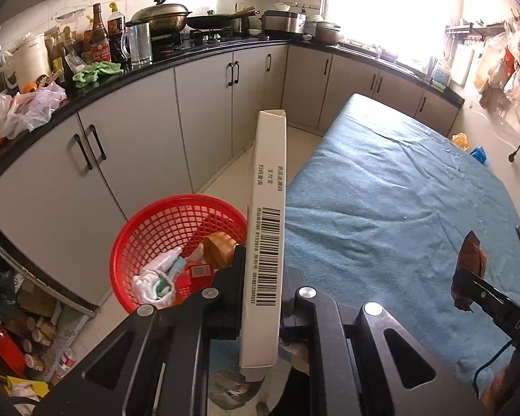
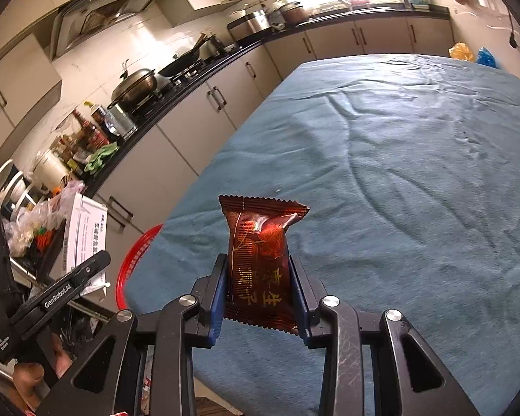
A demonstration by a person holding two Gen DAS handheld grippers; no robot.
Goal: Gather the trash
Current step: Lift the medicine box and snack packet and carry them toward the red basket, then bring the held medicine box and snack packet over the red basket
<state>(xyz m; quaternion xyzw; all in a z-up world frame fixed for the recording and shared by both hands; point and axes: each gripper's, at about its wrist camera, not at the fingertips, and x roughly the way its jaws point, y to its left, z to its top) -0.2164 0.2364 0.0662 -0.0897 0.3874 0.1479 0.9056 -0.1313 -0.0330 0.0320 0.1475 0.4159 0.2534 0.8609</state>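
Trash: left hand-held gripper (image 1: 262,279) clamps white carton (image 1: 268,208) beside red basket (image 1: 128,242); right hand-held gripper (image 2: 259,289) grips brown snack packet (image 2: 260,253) over desk (image 2: 398,173).

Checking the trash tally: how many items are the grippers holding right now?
2. A white box is clamped in the left gripper, beside the red basket. A red snack packet is in the right gripper, over the blue cloth.

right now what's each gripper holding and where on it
The left gripper pinches a flat white box across its thin sides near its lower end. The right gripper clamps a red snack packet by its lower half.
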